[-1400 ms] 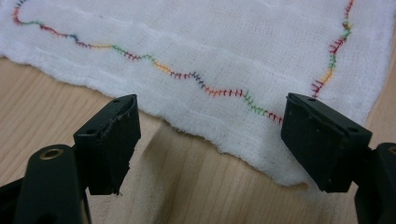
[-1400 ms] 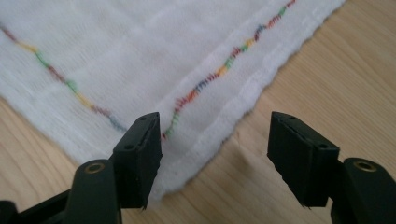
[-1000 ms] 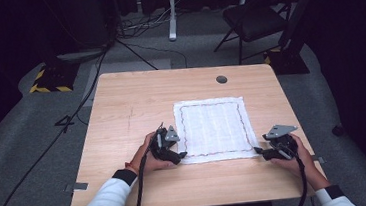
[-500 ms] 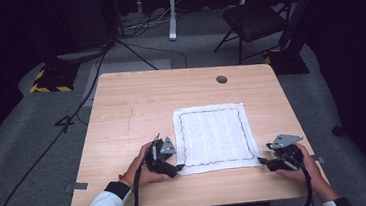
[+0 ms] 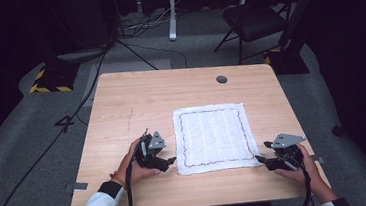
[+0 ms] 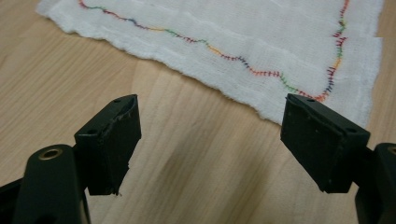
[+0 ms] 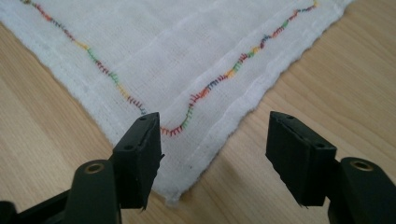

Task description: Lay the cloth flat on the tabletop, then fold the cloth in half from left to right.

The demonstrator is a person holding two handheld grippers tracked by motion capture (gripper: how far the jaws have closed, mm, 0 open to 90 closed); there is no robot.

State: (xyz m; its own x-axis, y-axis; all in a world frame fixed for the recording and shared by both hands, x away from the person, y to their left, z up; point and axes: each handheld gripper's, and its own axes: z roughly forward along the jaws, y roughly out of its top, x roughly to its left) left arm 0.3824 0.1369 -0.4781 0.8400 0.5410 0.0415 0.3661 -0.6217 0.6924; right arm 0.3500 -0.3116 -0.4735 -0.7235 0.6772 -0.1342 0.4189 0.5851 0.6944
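Observation:
A white square cloth [image 5: 214,136] with a many-coloured stitched border lies flat on the wooden table [image 5: 136,102], right of centre. My left gripper [image 5: 170,162] rests on the table just off the cloth's near left corner. Its jaws are open on bare wood, with the cloth [image 6: 233,42] beyond my left gripper [image 6: 210,126]. My right gripper [image 5: 260,160] sits at the near right corner. Here the cloth [image 7: 187,51] points its corner into the gap of my right gripper [image 7: 215,144], which stands open and grips nothing.
A round grommet hole [image 5: 221,79] sits near the table's far edge. Beyond the table are a black chair [image 5: 259,18], a white stand [image 5: 173,13] and cables on the grey floor. Bare wood stretches left and beyond the cloth.
Both grippers have drawn back toward the near edge of the table. The cloth's near edge came slightly nearer with them. Over the last half second little has moved.

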